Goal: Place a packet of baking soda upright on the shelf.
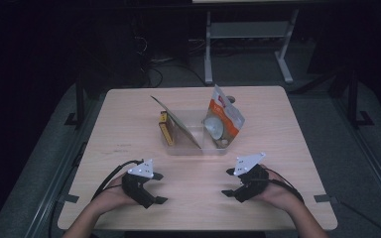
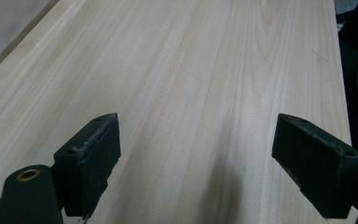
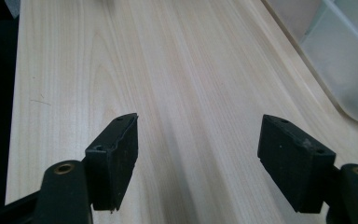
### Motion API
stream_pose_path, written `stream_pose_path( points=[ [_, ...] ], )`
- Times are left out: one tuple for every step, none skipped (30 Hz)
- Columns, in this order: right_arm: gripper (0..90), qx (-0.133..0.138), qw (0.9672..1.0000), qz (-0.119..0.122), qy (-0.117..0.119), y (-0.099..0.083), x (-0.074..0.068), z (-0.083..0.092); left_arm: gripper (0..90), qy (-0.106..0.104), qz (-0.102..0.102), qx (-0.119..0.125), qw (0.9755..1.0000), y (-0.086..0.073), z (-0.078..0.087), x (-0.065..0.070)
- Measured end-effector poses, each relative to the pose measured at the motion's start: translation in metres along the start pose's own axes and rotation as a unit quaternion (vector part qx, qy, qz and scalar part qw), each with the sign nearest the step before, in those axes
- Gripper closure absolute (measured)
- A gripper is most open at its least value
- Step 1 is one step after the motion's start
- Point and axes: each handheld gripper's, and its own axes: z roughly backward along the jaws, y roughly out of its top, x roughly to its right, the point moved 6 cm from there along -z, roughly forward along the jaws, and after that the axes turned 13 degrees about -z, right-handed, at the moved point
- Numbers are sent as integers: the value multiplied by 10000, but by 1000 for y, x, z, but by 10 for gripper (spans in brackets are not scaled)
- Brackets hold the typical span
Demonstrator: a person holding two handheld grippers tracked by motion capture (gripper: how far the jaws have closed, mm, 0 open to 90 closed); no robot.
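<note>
At the table's near edge, your left gripper (image 1: 155, 187) and right gripper (image 1: 228, 182) both rest with jaws wide apart and nothing between them, while the clear bin (image 1: 194, 147) sits at twelve o'clock from them, mid-table. Its card (image 1: 176, 122) and orange pouch (image 1: 225, 119) lean out over the rim, so a hasty reach could knock them over. The light bin may also slide if a jaw nudges its wall.

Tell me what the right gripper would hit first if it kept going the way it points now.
Probably the left gripper. The right gripper points across the bare table toward it, jaws open. The clear bin lies off to one side; depth is uncertain.
</note>
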Motion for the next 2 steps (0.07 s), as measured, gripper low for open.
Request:
stream_pose_path(
  points=[
    [283,14,10000,38,-22,0,1,0,148,-12,-7,-16,10000,0,0,0],
    [281,20,10000,18,-20,0,1,1,148,-18,-9,-17,10000,0,0,0]
  ],
)
